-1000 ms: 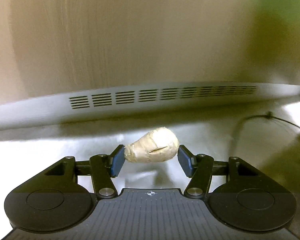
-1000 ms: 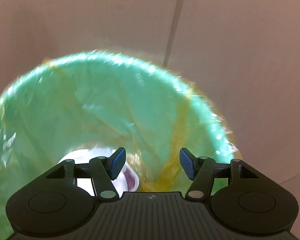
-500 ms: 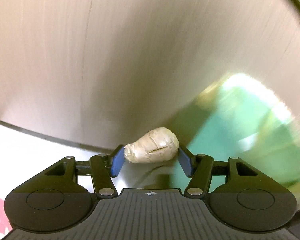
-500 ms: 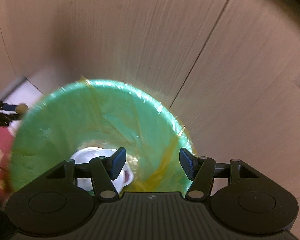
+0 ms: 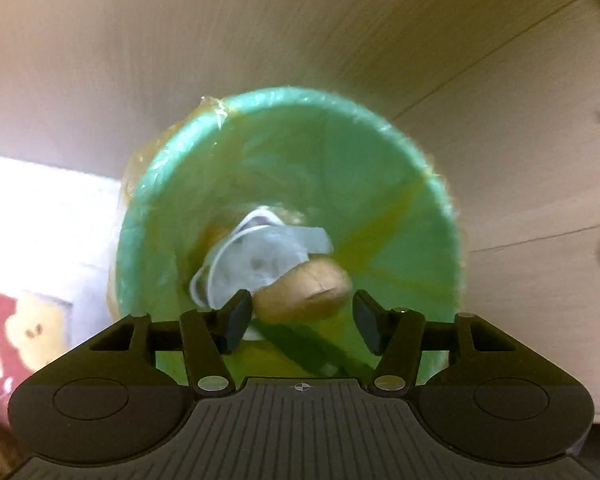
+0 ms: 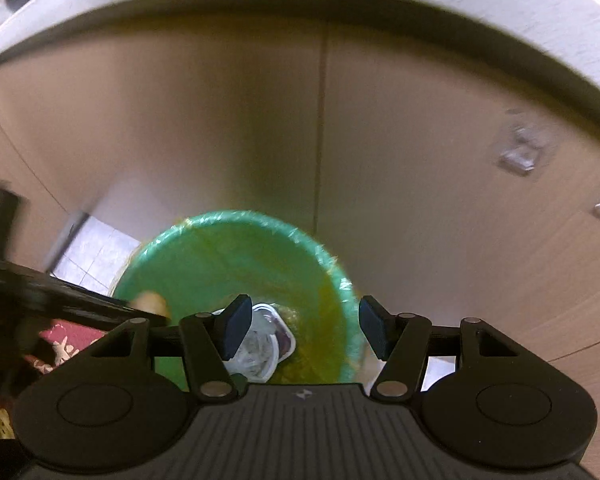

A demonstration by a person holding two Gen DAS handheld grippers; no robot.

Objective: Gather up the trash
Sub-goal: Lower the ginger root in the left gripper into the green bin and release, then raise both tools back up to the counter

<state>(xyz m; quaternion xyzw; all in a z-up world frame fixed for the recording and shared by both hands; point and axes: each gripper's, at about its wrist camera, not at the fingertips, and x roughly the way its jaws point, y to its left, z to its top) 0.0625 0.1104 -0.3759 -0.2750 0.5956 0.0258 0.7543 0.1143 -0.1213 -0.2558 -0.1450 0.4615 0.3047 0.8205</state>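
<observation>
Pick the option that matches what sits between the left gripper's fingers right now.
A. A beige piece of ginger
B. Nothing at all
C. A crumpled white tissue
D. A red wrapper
A: the left gripper has a beige, knobbly piece of ginger between its fingers, above the mouth of the green lined bin, where a clear plastic cup already lies.

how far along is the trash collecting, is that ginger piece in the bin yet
Done: a clear plastic container already lies at the bottom of the green-lined trash bin. In hand: the ginger piece sits over the bin's mouth between the left gripper fingers, a gap showing on one side, so it looks just released or about to drop. The right gripper is open, empty. Left: letting the ginger fall in.
</observation>
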